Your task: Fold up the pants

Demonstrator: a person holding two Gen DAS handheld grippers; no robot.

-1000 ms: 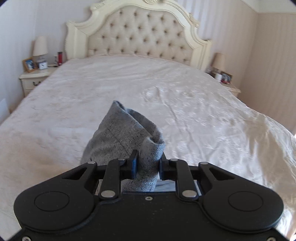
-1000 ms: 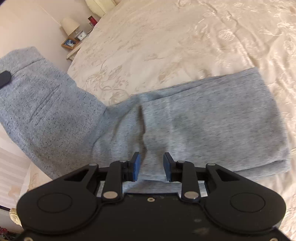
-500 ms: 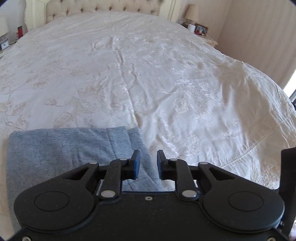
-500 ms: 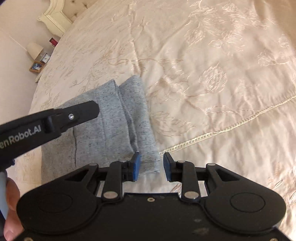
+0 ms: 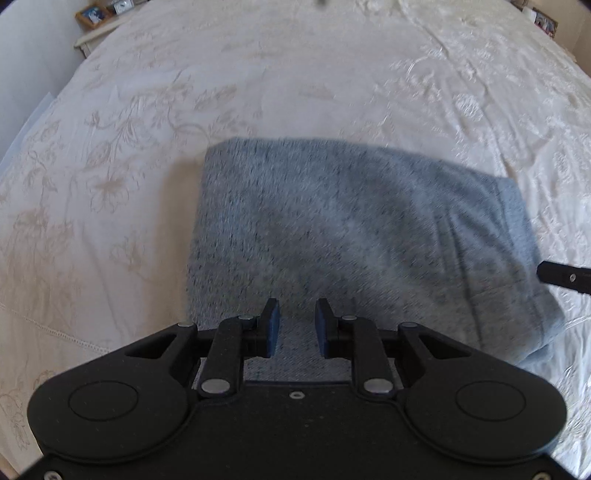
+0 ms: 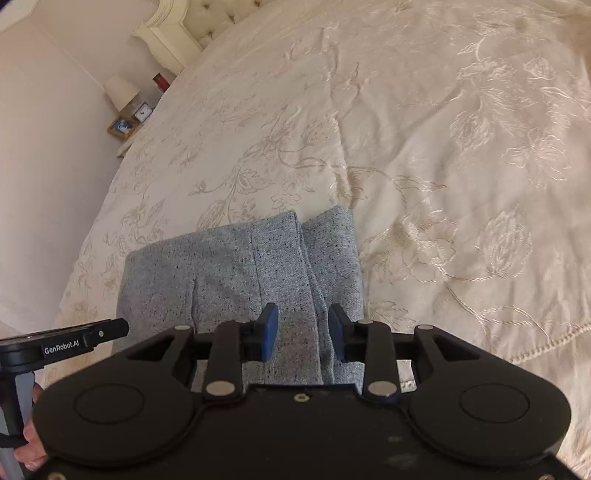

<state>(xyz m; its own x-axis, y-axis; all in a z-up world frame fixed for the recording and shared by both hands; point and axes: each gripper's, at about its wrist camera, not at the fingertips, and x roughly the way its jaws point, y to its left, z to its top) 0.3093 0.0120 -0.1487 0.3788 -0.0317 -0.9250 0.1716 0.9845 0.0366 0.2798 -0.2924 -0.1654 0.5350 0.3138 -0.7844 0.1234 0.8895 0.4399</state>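
The grey speckled pants (image 5: 351,236) lie folded into a flat rectangle on the cream bedspread (image 5: 147,110), near the bed's front edge. My left gripper (image 5: 297,328) is open and empty, hovering over the near edge of the fold. My right gripper (image 6: 303,332) is open and empty over the right end of the pants (image 6: 240,280), where two layered edges show. The right gripper's tip shows at the right edge of the left wrist view (image 5: 565,277). The left gripper shows at the lower left of the right wrist view (image 6: 66,343).
The bed's padded headboard (image 6: 207,18) is far behind. A nightstand with a lamp (image 6: 122,90), a clock and a photo frame (image 6: 121,126) stands left of the bed. The bedspread's stitched hem (image 6: 535,354) runs near the front edge.
One second ago my left gripper was shut on a lifted pant leg; it laid it over the fold and let go. Both grippers now hover open over the folded pants.
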